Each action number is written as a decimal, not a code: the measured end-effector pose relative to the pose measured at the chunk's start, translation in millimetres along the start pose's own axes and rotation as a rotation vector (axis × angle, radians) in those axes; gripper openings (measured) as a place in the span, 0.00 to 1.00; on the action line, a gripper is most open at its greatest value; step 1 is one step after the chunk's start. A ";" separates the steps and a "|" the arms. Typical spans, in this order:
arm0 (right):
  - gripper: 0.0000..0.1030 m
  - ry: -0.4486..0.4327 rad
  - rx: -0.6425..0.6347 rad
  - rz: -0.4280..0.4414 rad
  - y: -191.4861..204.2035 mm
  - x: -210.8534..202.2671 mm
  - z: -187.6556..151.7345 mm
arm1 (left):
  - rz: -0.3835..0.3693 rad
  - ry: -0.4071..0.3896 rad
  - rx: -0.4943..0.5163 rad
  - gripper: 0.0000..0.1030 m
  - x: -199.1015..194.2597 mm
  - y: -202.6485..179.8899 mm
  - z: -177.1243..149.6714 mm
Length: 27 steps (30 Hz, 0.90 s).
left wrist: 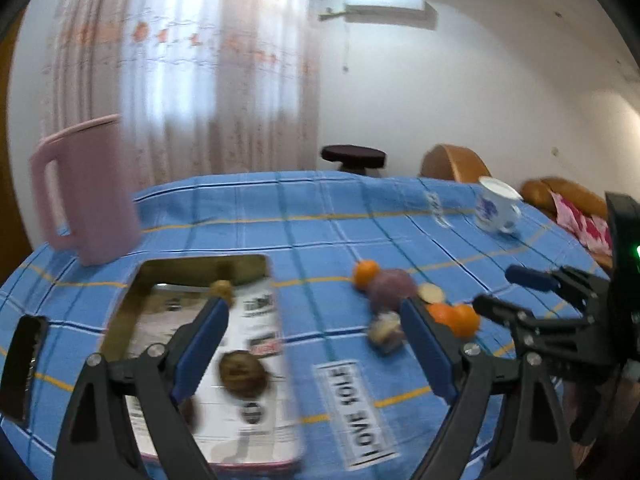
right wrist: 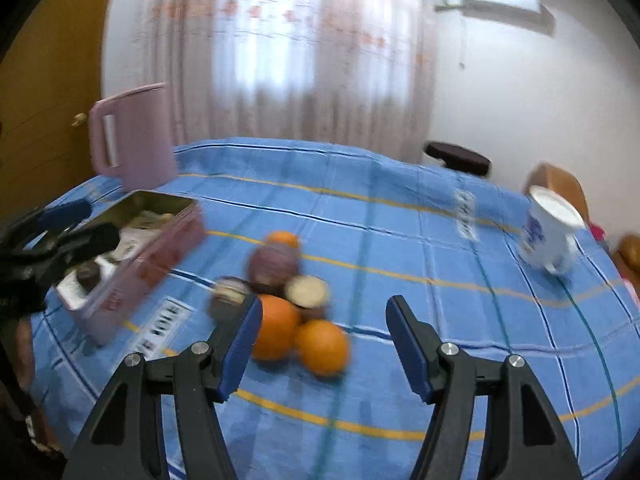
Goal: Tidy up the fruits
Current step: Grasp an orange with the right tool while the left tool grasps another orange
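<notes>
A blurred cluster of round orange citrus fruits (right wrist: 320, 346) and dull purple passion fruits (right wrist: 274, 266), some halved to pale flesh, is seen on the blue checked tablecloth (right wrist: 400, 240). In the rectangular paper-lined metal tin (left wrist: 276, 320), brown round fruits (left wrist: 242, 374) are held. The left gripper (left wrist: 316, 344) and right gripper (right wrist: 324, 344) are spread apart, nothing being gripped.

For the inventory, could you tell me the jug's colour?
The jug is pale pink, clearest in the right wrist view.
</notes>
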State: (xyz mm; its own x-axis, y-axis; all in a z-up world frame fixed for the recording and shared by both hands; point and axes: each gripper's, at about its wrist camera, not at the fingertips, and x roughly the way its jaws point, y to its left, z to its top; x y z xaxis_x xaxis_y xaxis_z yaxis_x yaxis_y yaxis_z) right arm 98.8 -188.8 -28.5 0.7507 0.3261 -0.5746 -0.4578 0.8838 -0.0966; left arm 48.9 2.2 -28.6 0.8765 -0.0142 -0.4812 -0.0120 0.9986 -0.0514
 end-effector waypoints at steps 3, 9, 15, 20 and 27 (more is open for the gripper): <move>0.64 0.042 0.020 -0.007 -11.4 7.8 -5.2 | -0.022 0.028 0.037 0.88 10.9 -21.9 -2.9; 0.57 0.107 0.077 0.077 -22.1 22.2 -8.4 | -0.039 0.057 0.074 0.88 19.2 -39.7 -8.6; 0.56 0.194 0.122 0.155 -25.3 43.1 -12.4 | -0.049 0.065 0.068 0.88 22.1 -41.3 -9.5; 0.46 0.247 0.179 0.237 -28.1 57.7 -15.0 | -0.067 0.070 0.083 0.88 23.9 -48.4 -10.6; 0.35 0.187 0.119 0.181 -16.0 46.4 -11.2 | -0.108 0.096 0.105 0.83 30.7 -60.7 -12.1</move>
State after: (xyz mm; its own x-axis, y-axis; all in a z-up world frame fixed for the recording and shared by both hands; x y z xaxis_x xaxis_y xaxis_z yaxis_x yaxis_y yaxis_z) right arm 135.6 -191.5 -62.7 0.5560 0.4240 -0.7149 -0.5084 0.8539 0.1111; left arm 70.7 -59.4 -50.8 0.8202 -0.1217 -0.5590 0.1349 0.9907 -0.0178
